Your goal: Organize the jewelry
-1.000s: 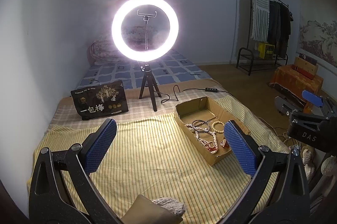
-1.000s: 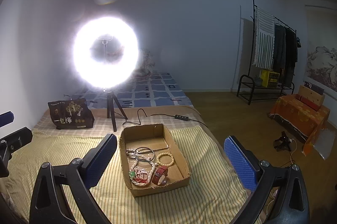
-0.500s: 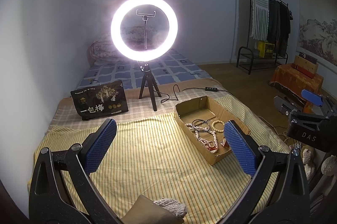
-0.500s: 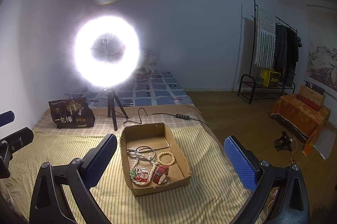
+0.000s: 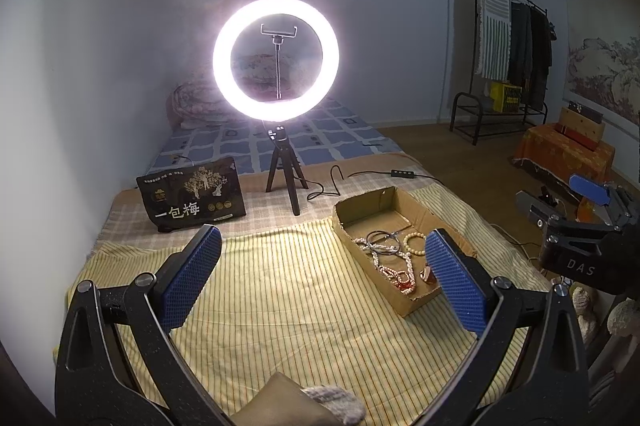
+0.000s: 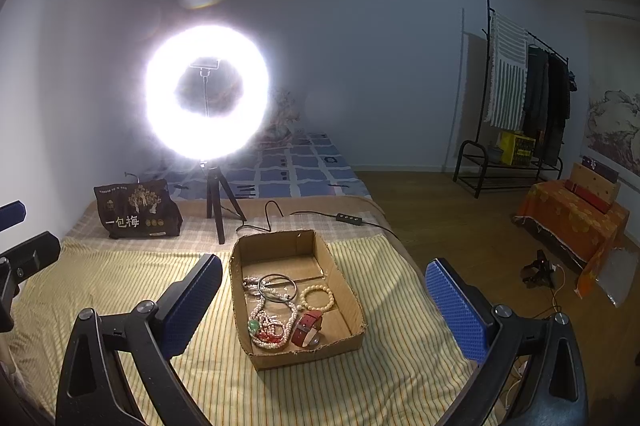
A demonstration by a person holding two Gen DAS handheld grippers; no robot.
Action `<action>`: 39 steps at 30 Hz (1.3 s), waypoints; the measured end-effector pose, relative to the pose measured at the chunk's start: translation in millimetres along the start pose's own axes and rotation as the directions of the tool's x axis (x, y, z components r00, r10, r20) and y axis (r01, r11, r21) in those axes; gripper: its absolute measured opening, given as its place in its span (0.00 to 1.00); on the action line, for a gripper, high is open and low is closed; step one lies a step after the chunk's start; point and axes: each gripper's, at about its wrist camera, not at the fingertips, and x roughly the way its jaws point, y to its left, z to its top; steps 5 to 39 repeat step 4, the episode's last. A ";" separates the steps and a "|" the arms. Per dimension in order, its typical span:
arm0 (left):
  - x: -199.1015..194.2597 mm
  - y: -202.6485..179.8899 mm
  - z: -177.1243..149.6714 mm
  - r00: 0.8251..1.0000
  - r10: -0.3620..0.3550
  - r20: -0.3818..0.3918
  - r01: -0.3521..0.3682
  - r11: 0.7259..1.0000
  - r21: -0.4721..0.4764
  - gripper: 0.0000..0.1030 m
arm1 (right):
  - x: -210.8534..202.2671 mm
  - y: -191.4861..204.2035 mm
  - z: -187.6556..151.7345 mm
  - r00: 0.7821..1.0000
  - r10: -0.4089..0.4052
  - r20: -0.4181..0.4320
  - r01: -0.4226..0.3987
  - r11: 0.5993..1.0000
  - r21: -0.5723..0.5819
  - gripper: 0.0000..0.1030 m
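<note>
An open cardboard box (image 6: 340,278) lies on the yellow striped cloth (image 6: 120,278); it also shows in the left wrist view (image 5: 444,222). Inside lie a pearl necklace (image 6: 266,326), a dark bangle (image 6: 278,288), a cream bead bracelet (image 6: 317,298) and a red watch (image 6: 307,328). My right gripper (image 6: 324,302) is open and empty, held above and in front of the box. My left gripper (image 5: 322,276) is open and empty over the bare cloth (image 5: 280,286), left of the box. The right gripper's body (image 5: 580,238) shows at the right edge of the left wrist view.
A lit ring light (image 5: 276,57) on a small tripod (image 5: 282,173) stands behind the box, its cable (image 6: 320,216) trailing right. A black snack bag (image 5: 192,199) stands at the back left. A clothes rack (image 6: 516,97) and an orange-draped stand (image 6: 572,218) are on the floor to the right.
Both grippers have drifted only slightly; the box sits a little nearer and more central in the right wrist view. Both stay open.
</note>
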 end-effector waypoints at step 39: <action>-2.0 0.1 0.2 1.000 0.010 0.018 -0.011 1.000 0.008 1.00 | -1.3 0.3 -1.0 1.000 0.001 0.000 -0.001 1.000 -0.001 1.00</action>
